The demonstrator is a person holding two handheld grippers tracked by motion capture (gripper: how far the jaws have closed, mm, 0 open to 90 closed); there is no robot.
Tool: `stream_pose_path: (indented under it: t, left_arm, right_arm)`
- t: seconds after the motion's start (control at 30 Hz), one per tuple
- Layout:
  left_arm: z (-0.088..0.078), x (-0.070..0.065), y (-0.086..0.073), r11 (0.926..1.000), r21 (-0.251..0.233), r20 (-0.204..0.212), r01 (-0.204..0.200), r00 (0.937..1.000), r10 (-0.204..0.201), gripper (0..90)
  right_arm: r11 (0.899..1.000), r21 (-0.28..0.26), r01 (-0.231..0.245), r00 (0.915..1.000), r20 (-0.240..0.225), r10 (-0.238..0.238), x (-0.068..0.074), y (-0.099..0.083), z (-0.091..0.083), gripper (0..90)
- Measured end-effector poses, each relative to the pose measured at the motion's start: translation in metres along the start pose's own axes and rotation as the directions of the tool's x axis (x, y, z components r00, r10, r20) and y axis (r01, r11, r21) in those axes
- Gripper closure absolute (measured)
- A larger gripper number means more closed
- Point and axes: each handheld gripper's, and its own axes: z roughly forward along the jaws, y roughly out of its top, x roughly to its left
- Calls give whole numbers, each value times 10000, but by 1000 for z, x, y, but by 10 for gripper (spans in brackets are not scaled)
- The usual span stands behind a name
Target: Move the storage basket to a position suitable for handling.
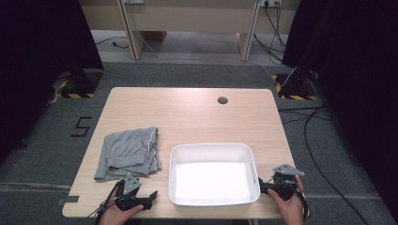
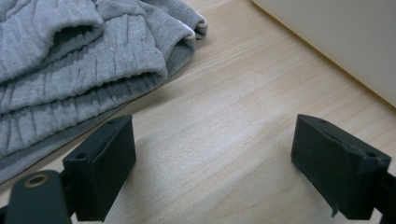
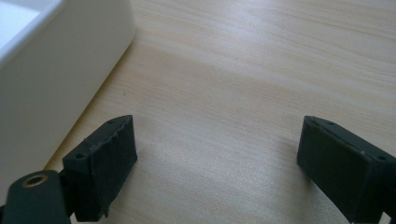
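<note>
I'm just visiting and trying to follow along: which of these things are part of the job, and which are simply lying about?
Part of the job:
- grey garment, crumpled left of the tub
- white tub, empty
- left tongs, open
- right tongs, open

Lying about:
- floor cables
- round hole in the table

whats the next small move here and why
Probably ease the left gripper forward to the near edge of the grey garment and close on it. Both grippers stand open and hold nothing, the garment lies crumpled on the table just ahead of the left jaws, and the white bin beside it looks empty. The right gripper rests by the bin's right side.
</note>
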Motion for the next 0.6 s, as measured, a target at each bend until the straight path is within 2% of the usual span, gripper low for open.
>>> stream_pose_path:
  t: [0.47,0.53,0.57,0.6]
  left_arm:
    - [1,-1,0,9999,-73,-39,89,10000,-89,127]
    - [-1,0,1,10000,86,104,5,9999,-6,134]
    - [-2,2,2,9998,115,250,168,9995,-171,140]
    - [-2,2,2,9998,115,250,168,9995,-171,144]
  right_arm:
    - [10000,-58,32,10000,4,-32,0,0,-1,153]
    - [9999,-93,84,10000,-1,-84,0,0,-1,156]
    - [9999,-106,90,10000,-13,-90,0,0,-1,160]
    - [9999,-106,90,10000,-13,-90,0,0,-1,160]
